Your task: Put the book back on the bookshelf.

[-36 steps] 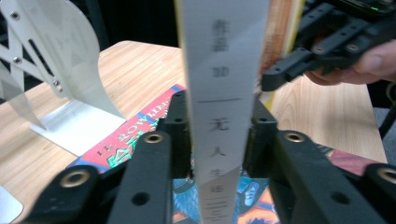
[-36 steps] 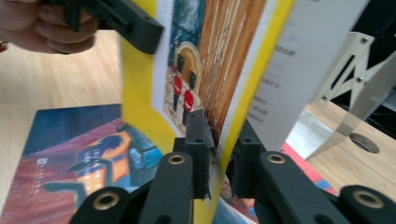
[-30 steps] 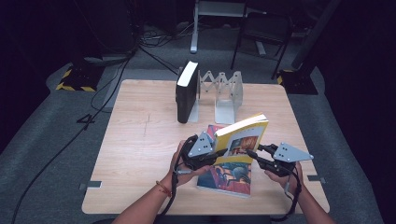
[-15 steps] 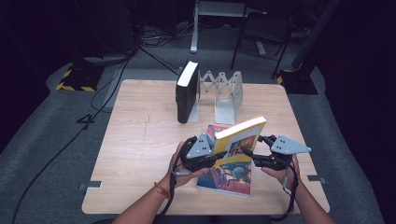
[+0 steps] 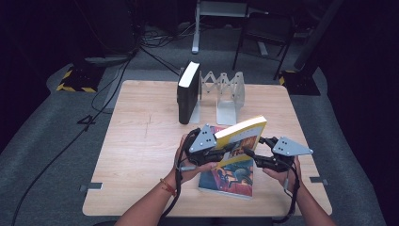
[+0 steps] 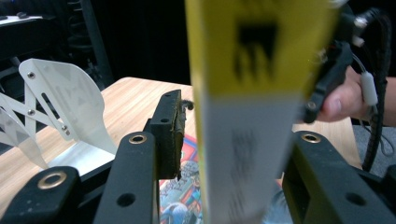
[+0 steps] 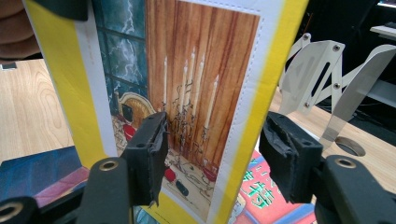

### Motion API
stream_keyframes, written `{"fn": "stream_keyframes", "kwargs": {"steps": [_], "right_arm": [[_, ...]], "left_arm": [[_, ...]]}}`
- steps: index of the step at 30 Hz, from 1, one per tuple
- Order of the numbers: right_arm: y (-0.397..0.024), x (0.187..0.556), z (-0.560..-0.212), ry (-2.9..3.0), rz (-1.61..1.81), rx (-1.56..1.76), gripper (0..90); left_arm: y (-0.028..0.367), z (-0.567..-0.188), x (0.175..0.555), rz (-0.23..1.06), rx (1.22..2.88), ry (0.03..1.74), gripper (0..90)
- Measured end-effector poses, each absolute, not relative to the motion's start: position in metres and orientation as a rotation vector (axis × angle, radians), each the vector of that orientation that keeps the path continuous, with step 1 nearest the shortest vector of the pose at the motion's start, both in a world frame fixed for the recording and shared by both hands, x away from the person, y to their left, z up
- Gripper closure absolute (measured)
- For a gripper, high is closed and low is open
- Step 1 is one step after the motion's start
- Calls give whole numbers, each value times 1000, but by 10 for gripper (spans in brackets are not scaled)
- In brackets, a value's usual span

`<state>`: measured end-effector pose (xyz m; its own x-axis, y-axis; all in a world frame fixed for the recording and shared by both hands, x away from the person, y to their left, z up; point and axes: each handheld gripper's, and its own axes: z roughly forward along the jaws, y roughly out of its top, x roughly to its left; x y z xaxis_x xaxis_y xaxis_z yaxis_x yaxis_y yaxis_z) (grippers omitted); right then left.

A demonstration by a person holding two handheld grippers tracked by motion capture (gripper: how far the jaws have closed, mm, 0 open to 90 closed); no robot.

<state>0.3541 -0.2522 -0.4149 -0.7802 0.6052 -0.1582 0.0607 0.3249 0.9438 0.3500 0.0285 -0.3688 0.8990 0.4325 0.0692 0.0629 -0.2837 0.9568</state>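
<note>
Up a little comes the yellow book (image 5: 242,132) since a second ago, its far end tipping higher as my left tongs (image 5: 225,151) rise with it. Those jaws have just been opening: the spine stands between them, with a clear gap at one pad, so the hold is slack and not a clamp. My right tongs (image 5: 250,153) have just been closing a touch at the book's other end. One pad lies over the cover and the other sits just off the yellow edge, and I cannot tell whether they press.

The book hangs tilted between both tongs, above the flat book (image 5: 228,181) on the table (image 5: 141,141).

I judge this a re-grip partway through lifting it. Next, I think, one pair must bite firmly before the other lets go. Then the book can go upright into the rack (image 5: 226,94) beside the black book (image 5: 188,94).
</note>
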Motion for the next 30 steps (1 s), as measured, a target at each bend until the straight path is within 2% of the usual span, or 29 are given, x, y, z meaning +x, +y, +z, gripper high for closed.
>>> {"fn": "stream_keyframes", "kwargs": {"steps": [6,9,14,20,30], "right_arm": [[-254,353,-415,2110,1467,585,435],[-256,353,-417,2121,1459,598,438],[-271,352,-420,2130,1429,625,423],[-295,355,-425,2150,1372,686,406],[-319,366,-433,2243,1242,806,381]], "left_arm": [[20,-364,354,377,1849,371,594],[16,-359,353,410,1850,357,688],[15,-355,355,419,1872,370,731],[18,-350,363,422,1867,408,741],[52,-327,382,559,1796,555,745]]}}
